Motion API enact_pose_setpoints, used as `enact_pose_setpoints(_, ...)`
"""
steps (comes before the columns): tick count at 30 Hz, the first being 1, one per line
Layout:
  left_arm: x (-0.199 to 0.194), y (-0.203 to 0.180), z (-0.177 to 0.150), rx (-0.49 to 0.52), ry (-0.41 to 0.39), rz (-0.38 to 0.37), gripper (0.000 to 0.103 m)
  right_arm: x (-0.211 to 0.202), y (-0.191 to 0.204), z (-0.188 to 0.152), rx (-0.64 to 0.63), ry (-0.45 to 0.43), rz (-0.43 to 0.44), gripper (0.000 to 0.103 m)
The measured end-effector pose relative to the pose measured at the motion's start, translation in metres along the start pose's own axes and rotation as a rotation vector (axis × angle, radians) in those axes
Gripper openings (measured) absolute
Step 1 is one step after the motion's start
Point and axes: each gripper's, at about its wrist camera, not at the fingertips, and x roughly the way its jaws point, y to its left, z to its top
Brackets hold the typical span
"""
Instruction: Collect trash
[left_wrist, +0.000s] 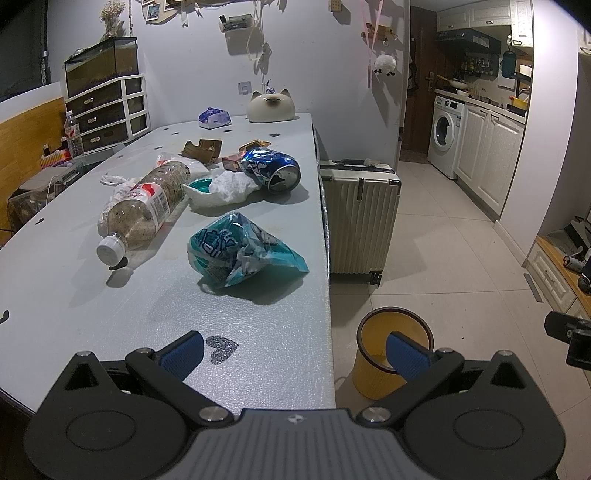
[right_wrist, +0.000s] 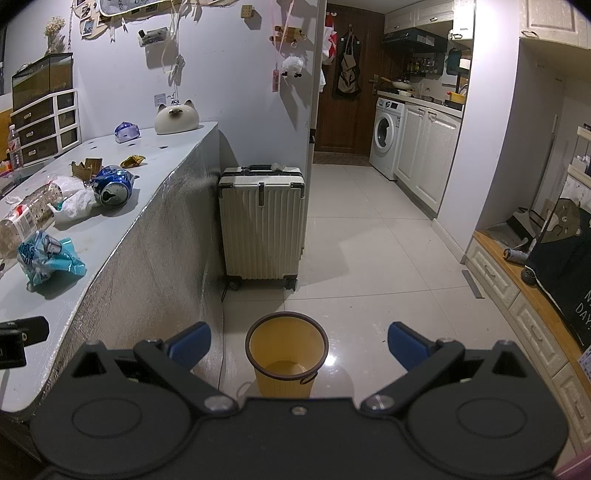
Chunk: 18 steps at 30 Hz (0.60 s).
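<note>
Trash lies on the grey table (left_wrist: 74, 302): a teal plastic wrapper (left_wrist: 240, 251), a clear plastic bottle (left_wrist: 144, 206) on its side, crumpled white tissue (left_wrist: 225, 188), a crushed blue can (left_wrist: 273, 170) and torn brown cardboard (left_wrist: 203, 149). A yellow bin (left_wrist: 388, 354) stands on the floor by the table's near corner. My left gripper (left_wrist: 295, 354) hangs open over the table's edge, short of the wrapper, nothing between its fingers. My right gripper (right_wrist: 299, 345) is open above the yellow bin (right_wrist: 286, 350), empty. The wrapper (right_wrist: 44, 258) and can (right_wrist: 112, 186) show at the left.
A cream suitcase (right_wrist: 262, 225) stands against the table's end. A cat-shaped ornament (left_wrist: 271, 107) and a tissue pack (left_wrist: 214, 118) sit at the table's far end. Drawers (left_wrist: 107, 110) stand at the back left. Tiled floor (right_wrist: 369, 240) runs toward a washing machine (right_wrist: 386, 138) and kitchen cabinets.
</note>
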Motion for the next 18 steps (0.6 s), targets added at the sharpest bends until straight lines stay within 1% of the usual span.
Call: enact_pose_setpoints(18, -0.0001, 0.0001, -0.0001, -0.001, -0.001, 0.0, 0.103, 0.0011, -0.0004, 0.0005, 0.003, 0.002, -0.001, 0.103)
